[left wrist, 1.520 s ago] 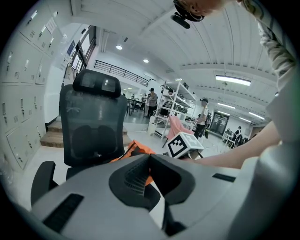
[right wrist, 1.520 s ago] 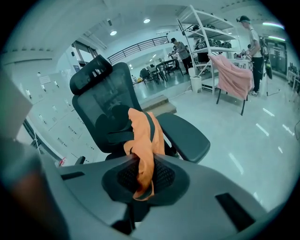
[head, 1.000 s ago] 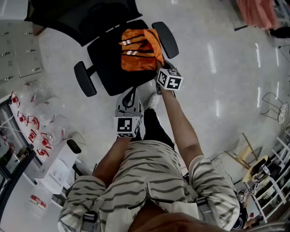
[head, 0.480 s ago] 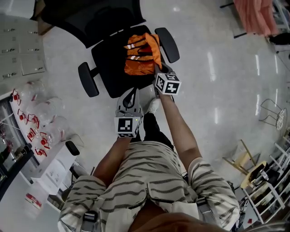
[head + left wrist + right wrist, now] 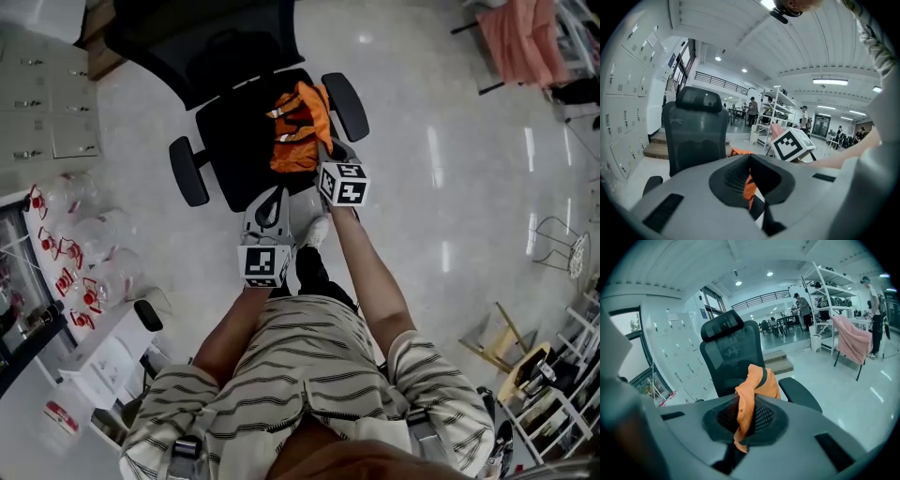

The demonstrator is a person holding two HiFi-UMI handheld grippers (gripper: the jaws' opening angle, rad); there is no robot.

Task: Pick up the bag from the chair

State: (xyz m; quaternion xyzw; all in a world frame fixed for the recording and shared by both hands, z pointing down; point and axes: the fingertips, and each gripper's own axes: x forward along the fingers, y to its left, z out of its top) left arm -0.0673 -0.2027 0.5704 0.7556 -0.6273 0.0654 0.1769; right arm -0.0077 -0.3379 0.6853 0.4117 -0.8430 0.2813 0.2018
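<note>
Item: bag [image 5: 297,127], orange cloth with pale reflective bands and a black strap. Location: over the front of the chair [image 5: 234,150] seat, beside the armrest [image 5: 345,94] nearer your right hand. Change: a second ago it lay spread flat across the seat; now it is gathered into a narrow, crumpled bundle drawn up toward you. Holder: your right gripper [image 5: 740,430], jaws closed on a fold of the orange cloth, which spills up over them. Your left gripper [image 5: 751,185]: at the seat's front edge, jaws near together with orange showing in the slit; whether they pinch the cloth or merely frame it, that view is too cramped to tell. Reading: I judge the lift begun, not finished, with the lower folds low over the seat. Condition: soft, limp, hanging from the one pinch.
</note>
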